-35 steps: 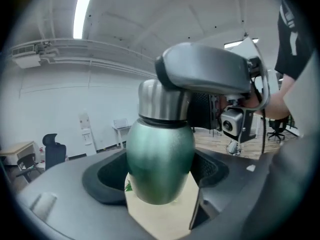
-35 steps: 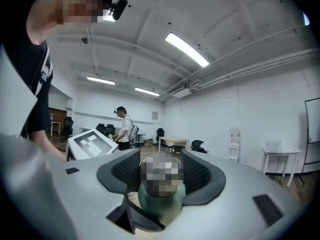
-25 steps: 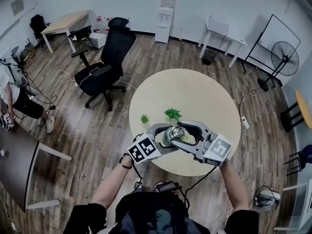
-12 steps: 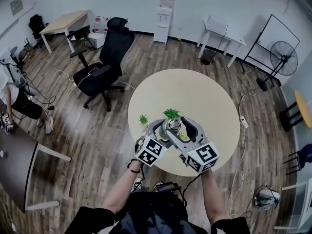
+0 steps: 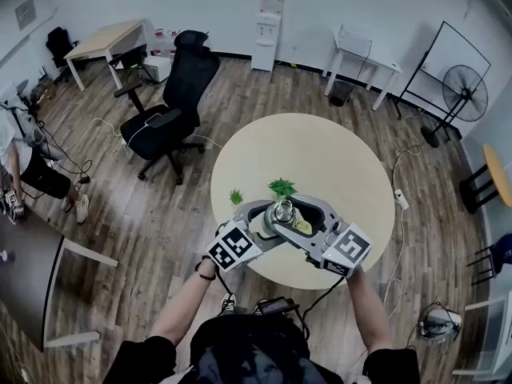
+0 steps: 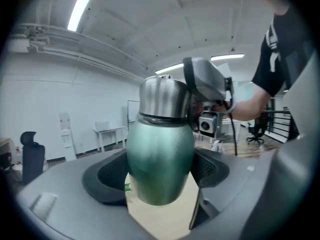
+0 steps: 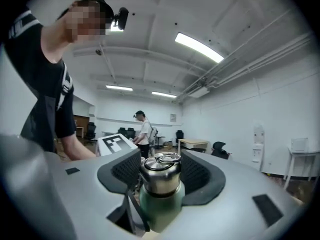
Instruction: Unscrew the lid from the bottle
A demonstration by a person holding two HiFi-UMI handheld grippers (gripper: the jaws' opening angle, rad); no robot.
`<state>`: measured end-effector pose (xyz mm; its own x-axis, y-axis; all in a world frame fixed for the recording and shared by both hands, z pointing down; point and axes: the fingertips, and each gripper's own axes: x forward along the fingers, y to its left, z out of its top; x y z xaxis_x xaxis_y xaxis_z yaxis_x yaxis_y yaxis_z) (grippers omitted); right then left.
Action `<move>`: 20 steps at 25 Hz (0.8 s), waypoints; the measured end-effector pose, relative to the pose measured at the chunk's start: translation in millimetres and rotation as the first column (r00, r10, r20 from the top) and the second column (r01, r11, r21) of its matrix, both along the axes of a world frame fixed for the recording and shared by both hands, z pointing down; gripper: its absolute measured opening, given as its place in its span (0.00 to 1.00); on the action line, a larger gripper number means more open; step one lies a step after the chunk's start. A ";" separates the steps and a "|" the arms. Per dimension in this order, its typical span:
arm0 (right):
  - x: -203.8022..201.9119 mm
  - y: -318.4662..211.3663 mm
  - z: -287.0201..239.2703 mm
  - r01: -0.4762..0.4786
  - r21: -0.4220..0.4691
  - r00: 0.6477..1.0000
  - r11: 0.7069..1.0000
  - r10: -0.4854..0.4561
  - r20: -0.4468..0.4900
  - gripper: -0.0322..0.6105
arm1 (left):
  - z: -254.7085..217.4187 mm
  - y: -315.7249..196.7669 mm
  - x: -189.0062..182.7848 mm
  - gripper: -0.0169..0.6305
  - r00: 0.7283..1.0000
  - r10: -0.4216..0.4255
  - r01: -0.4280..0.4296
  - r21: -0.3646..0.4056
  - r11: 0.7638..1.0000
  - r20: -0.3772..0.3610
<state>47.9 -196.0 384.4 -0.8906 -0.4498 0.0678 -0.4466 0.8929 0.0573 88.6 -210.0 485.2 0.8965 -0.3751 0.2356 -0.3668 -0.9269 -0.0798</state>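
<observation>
Green bottle (image 6: 160, 149) sits clamped between the left gripper's (image 6: 159, 176) fingers, the right gripper's (image 7: 161, 180) fingers closing onto its steel lid (image 7: 161, 166).

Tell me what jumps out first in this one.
A green metal bottle hangs above the near edge of the round beige table, its body clamped in the left claw. The right claw is closing around the shiny steel lid, which is still on the bottle.

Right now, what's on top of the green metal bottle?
A brushed-steel lid with a ring handle sits on the green metal bottle, between the right gripper's closing jaws. The lid covers the bottle's mouth and threads, so how loose it is can't be seen.
</observation>
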 end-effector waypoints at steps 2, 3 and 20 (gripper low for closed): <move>-2.5 8.9 -4.8 0.090 -0.002 0.996 0.996 -0.090 0.001 0.44 | -2.4 9.6 -0.6 0.60 0.996 0.090 -0.090 -0.001 0.996 -0.004; -2.3 12.1 -5.1 0.122 -0.009 0.992 0.992 -0.122 0.008 0.44 | -3.1 12.9 -1.1 0.60 0.993 0.121 -0.121 -0.002 0.993 0.000; 24.6 -11.0 -16.0 0.055 -0.101 0.972 0.993 -0.030 0.233 0.44 | 0.8 3.8 -2.1 0.60 0.994 0.102 -0.103 -0.029 0.994 -0.044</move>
